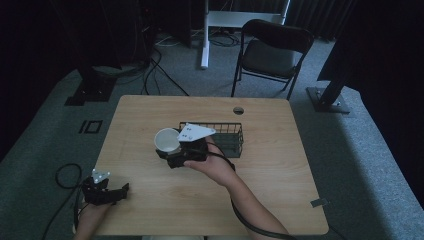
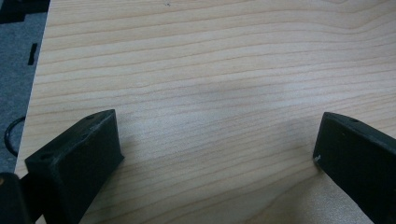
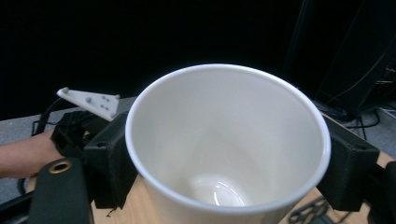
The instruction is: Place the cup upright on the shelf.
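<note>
A white cup (image 1: 165, 139) stands mouth up at the left end of a black wire basket (image 1: 227, 138), near the middle of the wooden table (image 1: 150, 210). My right gripper (image 1: 170, 149) is shut on the cup, one jaw on either side of its wall. In the right gripper view the cup (image 3: 224, 140) is empty inside, with black fingers (image 3: 109, 158) pressed against it. My left gripper (image 1: 122, 191) rests at the table's near left corner. Its jaws stand wide apart over bare wood in the left gripper view, so the left gripper (image 2: 217, 154) is open.
The basket looks empty. A round cable hole (image 1: 238, 110) sits behind it at the table's far edge. A folding chair (image 1: 272, 50) and a white desk leg (image 1: 204, 35) stand beyond the table. Cable loops (image 1: 67, 175) lie on the floor at the left.
</note>
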A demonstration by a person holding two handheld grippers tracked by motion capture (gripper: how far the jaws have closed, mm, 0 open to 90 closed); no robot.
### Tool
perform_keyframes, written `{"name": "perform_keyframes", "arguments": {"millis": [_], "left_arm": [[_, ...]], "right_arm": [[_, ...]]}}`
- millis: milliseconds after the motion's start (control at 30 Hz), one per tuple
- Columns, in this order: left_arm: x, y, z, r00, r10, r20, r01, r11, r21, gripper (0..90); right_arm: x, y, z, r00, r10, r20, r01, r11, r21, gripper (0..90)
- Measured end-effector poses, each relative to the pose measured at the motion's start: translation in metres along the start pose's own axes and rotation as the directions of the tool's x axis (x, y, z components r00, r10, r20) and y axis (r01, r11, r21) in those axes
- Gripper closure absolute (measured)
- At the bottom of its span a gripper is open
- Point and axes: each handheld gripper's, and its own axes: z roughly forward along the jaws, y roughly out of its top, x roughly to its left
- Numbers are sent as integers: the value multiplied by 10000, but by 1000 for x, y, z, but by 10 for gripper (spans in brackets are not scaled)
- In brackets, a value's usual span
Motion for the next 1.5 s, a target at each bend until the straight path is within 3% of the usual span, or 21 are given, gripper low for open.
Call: {"name": "perform_keyframes", "arguments": {"millis": [133, 267, 367, 400, 533, 867, 1067, 1267, 1500], "left_arm": [[0, 0, 0, 10000, -4, 4, 4, 10000, 10, 10], [0, 0, 0, 10000, -3, 5, 3, 10000, 12, 10], [0, 0, 0, 10000, -4, 6, 4, 10000, 11, 10], [0, 0, 0, 10000, -3, 6, 3, 10000, 11, 10], [0, 0, 0, 10000, -8, 2, 8, 10000, 2, 10], [0, 0, 0, 10000, -30, -11, 30, 10000, -32, 10], [0, 0, 0, 10000, -14, -2, 14, 10000, -11, 10], [0, 0, 0, 10000, -4, -1, 4, 10000, -3, 10], [0, 0, 0, 10000, -8, -1, 8, 10000, -4, 10]], "right_arm": [[-9, 4, -6, 9993, 150, 334, -143, 9997, -217, 195], [-27, 8, -15, 9937, 553, 976, -504, 9974, -515, 196], [-35, 8, -19, 9904, 501, 1289, -446, 9980, -449, 196], [-44, 8, -23, 9844, 609, 1649, -541, 9975, -458, 196], [-60, 5, -29, 9728, 908, 2131, -828, 9955, -462, 196], [-93, -16, -29, 9299, 1553, 3334, -1541, 9876, -302, 196], [-110, -34, -22, 9048, 2005, 3755, -2116, 9773, -120, 196], [-117, -50, -16, 8939, 2057, 3984, -2332, 9722, 214, 196], [-121, -66, -11, 8881, 2183, 4044, -2597, 9644, 498, 195]]}}
